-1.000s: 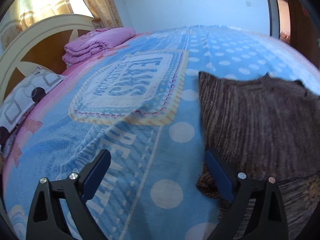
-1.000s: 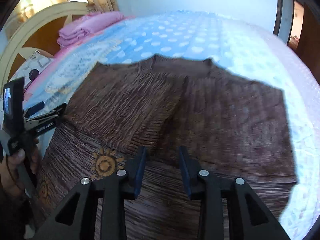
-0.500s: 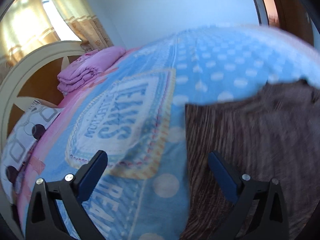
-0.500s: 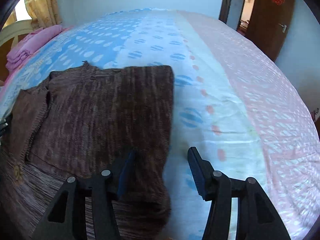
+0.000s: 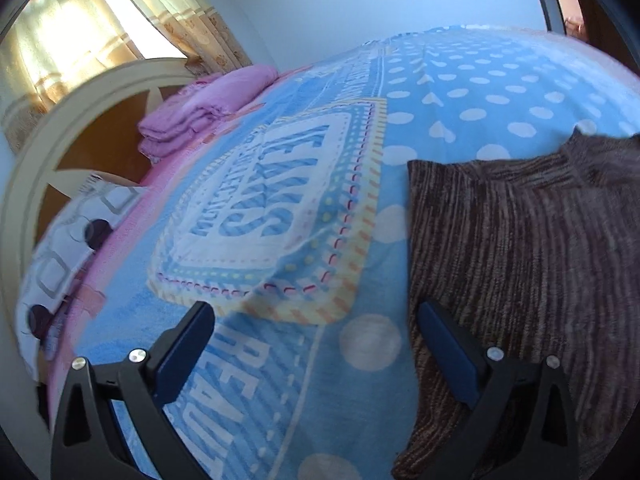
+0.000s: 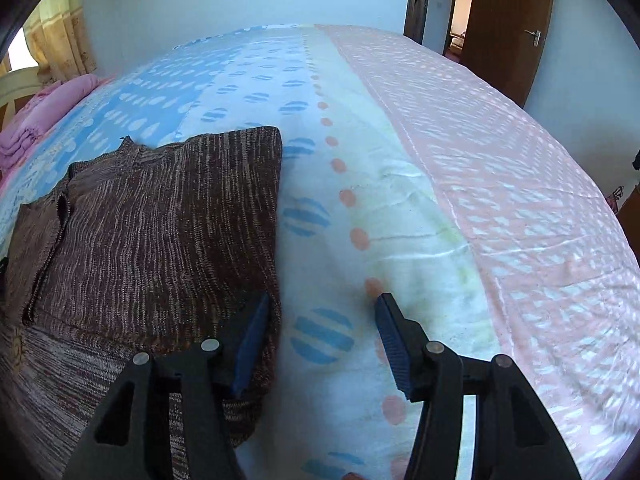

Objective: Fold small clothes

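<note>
A brown striped knit garment lies flat on the bed, both side parts folded in over the middle. In the left wrist view it fills the right side. My left gripper is open and empty over the blue blanket, its right finger at the garment's left edge. My right gripper is open and empty, straddling the garment's right edge: its left finger lies over the knit, its right finger over the sheet.
A blue dotted blanket and a pink and white sheet cover the bed. Folded pink bedding and a patterned pillow lie by the cream headboard. A brown door stands at the far right.
My right gripper has swung from the garment's middle to its right edge and opened wider. My left gripper has shifted along the garment's left edge, staying open.
</note>
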Motion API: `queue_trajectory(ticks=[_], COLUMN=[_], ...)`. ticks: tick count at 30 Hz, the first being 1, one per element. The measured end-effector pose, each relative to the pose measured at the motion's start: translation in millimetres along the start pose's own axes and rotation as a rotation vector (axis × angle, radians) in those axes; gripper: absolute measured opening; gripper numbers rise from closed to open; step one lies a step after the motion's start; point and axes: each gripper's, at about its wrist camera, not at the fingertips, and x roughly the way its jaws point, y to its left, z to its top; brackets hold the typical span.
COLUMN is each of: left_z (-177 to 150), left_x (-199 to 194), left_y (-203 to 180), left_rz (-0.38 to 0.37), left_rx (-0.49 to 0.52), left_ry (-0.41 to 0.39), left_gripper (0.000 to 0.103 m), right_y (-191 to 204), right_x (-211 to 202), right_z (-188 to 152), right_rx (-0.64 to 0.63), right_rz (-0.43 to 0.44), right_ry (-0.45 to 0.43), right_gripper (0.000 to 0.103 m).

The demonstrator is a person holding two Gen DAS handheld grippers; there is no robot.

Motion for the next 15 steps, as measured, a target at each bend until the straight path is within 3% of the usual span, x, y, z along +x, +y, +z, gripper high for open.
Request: queue_trajectory(ticks=[2,4,8,11,15], left_z=[-3,-11,-25,-23,-17], left_x=[-8,-21,-37,-43,-46], left_y=[21,34,48,42,12], left_rz=[-0.061,-0.037,-0.074,-0.122,-0.149], left_rx=[-0.067,-0.097,-0.117,-0.114,-0.055], left_ry=[0.009,-0.021,-0.051,-0.068,-0.071], left_gripper=[0.103,0.103,0.103,0.103,0.103], right_y=[0,0,10,29,46], right_x=[-1,-1,-20,-39,-8], right_z=[-2,-4,2,11,13], right_rx=[0.0,0.0,0.004,-0.029,-0.073], right_rz=[-0.007,-0.018,-0.114,-0.049,0.025], right_ry=[-0.004,-0.011,-0.071,-0.129,-0.001], right_gripper=[0.055,0.055,0.055,0.055,0.055])
